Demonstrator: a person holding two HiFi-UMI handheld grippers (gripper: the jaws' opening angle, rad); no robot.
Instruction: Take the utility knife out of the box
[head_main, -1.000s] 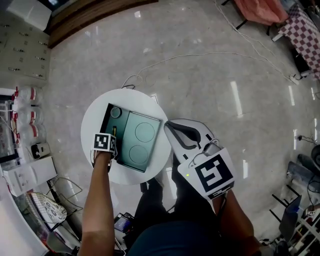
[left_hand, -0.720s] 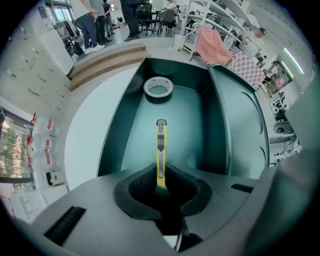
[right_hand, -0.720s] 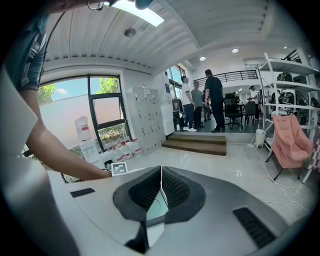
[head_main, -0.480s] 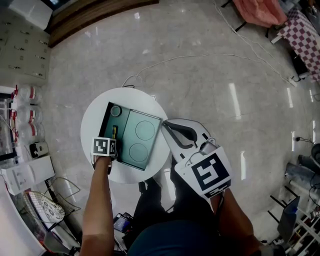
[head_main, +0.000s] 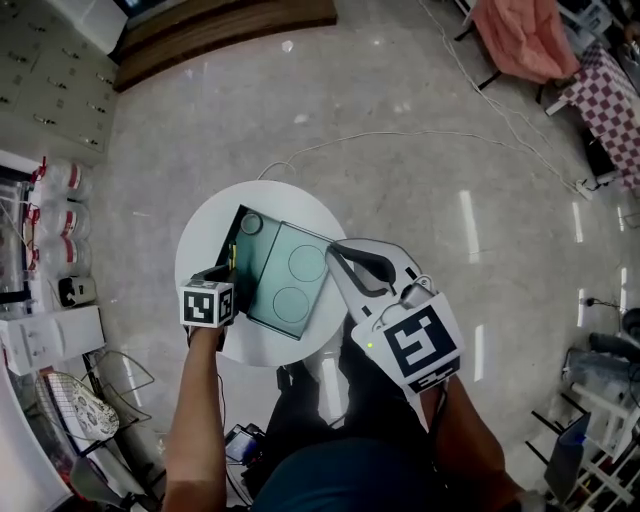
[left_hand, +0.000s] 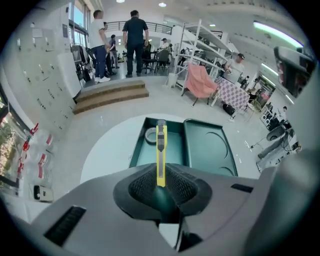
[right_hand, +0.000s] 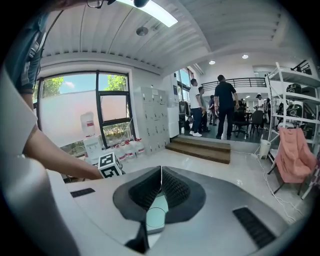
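Note:
In the left gripper view my left gripper (left_hand: 161, 183) is shut on the tail of a yellow utility knife (left_hand: 161, 149). The knife points away, held above the open dark green box (left_hand: 150, 155). The head view shows this gripper (head_main: 226, 272) over the box's left compartment (head_main: 247, 262), with the knife (head_main: 232, 256) a thin yellow sliver at its tips. My right gripper (head_main: 336, 249) hangs at the right edge of the box's lid (head_main: 290, 280). Its jaws (right_hand: 160, 173) meet in a thin line with nothing between them.
The box lies on a round white table (head_main: 205, 240). A grey tape roll (left_hand: 150, 134) sits in the box's far corner. White cables (head_main: 400, 110) trail over the shiny floor. Bottles (head_main: 60, 215) and white boxes (head_main: 50, 335) stand at the left; people stand far off (left_hand: 135, 30).
My left gripper has risen out of the box with the knife, and its marker cube now sits lower and tilted. The right gripper has lifted slightly.

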